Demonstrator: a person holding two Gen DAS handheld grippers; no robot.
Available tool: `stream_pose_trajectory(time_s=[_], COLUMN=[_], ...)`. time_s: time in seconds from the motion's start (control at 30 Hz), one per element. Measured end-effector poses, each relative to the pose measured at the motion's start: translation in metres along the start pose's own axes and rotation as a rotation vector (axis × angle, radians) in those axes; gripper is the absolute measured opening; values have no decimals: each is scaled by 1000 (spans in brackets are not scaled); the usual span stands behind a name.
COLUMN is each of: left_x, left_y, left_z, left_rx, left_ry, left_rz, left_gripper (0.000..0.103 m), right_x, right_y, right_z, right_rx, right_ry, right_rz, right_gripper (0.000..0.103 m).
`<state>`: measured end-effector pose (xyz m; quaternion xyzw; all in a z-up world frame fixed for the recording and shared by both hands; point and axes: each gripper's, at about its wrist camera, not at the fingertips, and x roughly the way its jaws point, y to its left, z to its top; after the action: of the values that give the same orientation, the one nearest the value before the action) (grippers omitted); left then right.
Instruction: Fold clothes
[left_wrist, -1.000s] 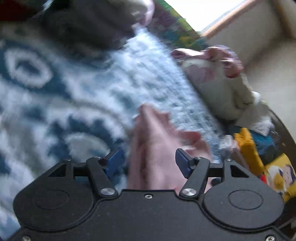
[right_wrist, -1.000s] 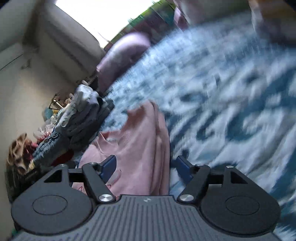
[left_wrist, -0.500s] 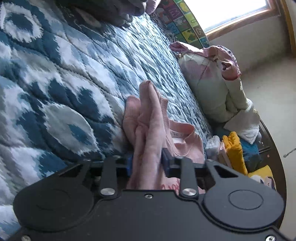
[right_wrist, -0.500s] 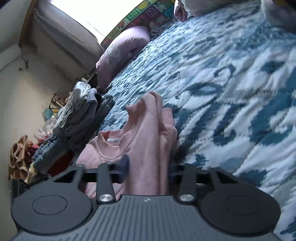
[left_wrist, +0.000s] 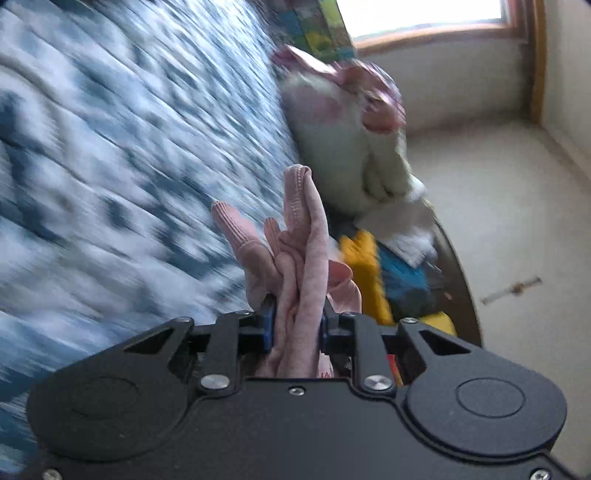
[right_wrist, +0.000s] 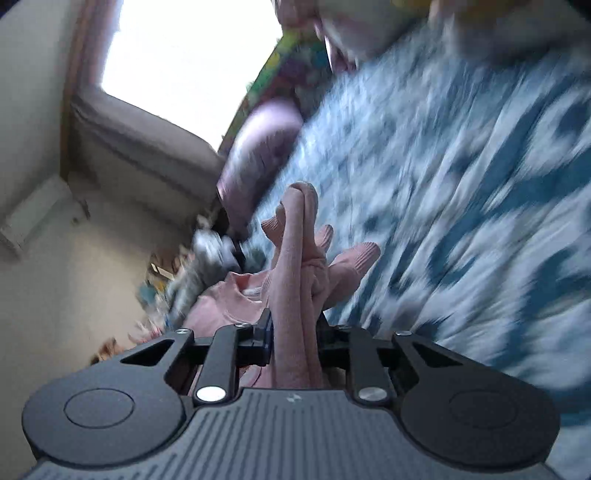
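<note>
Over the blurry blue and white quilt (left_wrist: 110, 147), one soft pink knit top (left_wrist: 303, 258) hangs bunched between two tools. Left gripper (left_wrist: 294, 326) is squeezed tight on one bunch, and right gripper (right_wrist: 294, 330) is squeezed tight on another. No words can be read. One purple pillow (right_wrist: 258, 155) sits behind.

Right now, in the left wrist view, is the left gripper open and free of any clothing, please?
No, the left gripper is closed on a bunched fold of the pink sweater, which sticks up between its blue pads.
</note>
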<state>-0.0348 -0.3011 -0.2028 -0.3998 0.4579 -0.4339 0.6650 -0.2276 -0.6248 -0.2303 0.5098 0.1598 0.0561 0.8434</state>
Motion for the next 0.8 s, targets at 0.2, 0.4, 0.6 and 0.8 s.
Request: stream_pose_trajectory(time_s=[0.2,0.4,0.6,0.8], left_x=[105,225,327,410], left_y=[-81,-175,-226,-190], left_z=[-34,-74,-104,-121], left_rx=[61,140,184,175], left_ry=[196,386,510,599], left_rz=[-186,-356,-416,-285], left_gripper=[20,20,20,20], right_x=[-135,-264,-339,-334], right_y=[-6,-6,-23,-102], right_z=[35,86,130,138], right_rx=[63,44,49,205], right_ry=[-263,-547,-752,-817], right_rz=[26,14,-9,-105], right_gripper=[22,22,22,22])
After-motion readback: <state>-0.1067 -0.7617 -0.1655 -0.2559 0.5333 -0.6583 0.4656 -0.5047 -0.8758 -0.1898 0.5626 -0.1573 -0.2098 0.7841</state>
